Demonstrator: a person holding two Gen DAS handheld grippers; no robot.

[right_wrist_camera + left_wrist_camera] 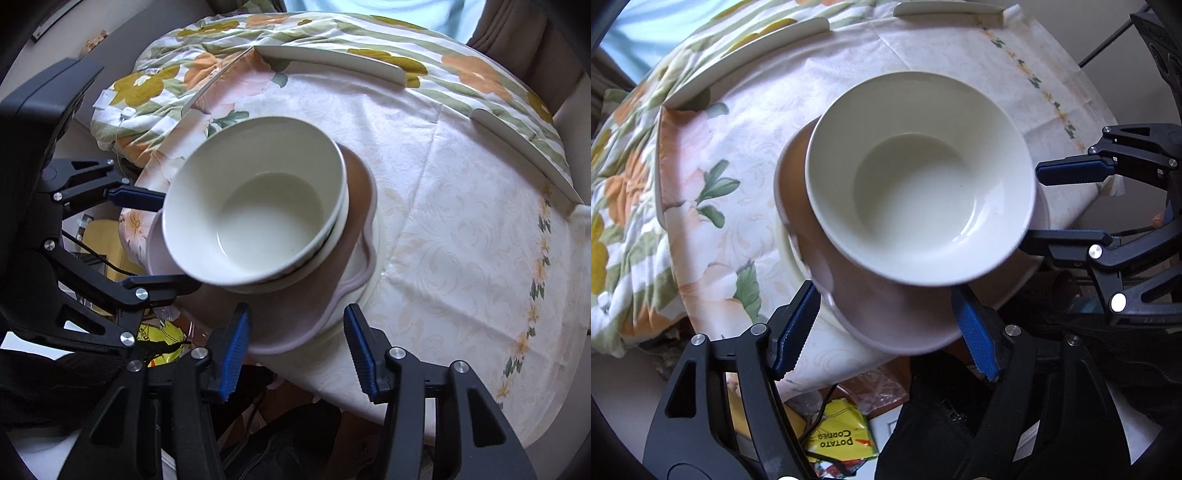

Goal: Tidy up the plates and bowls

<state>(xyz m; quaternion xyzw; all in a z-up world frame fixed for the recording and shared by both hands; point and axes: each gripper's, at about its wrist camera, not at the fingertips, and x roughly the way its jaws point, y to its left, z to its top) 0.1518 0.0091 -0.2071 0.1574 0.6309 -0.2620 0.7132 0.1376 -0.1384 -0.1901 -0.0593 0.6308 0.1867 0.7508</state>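
Observation:
A cream bowl [919, 177] sits on top of a stack: it rests on a pinkish wavy-edged plate [886, 314], which lies on a white plate [790, 254] near the table's front edge. In the right wrist view the bowl [255, 206] seems nested in a second bowl above the pink plate [295, 325]. My left gripper [886, 332] is open, its blue pads on either side of the pink plate's near rim. My right gripper [295, 350] is open at the same stack from the other side; it also shows in the left wrist view [1067, 206].
The table wears a pale floral cloth [746, 206]. White raised rim pieces [332, 62] line its far edge. Below the table's edge lie a yellow snack bag [842, 439] and dark clutter. A flowered blanket [147, 88] lies beyond the table.

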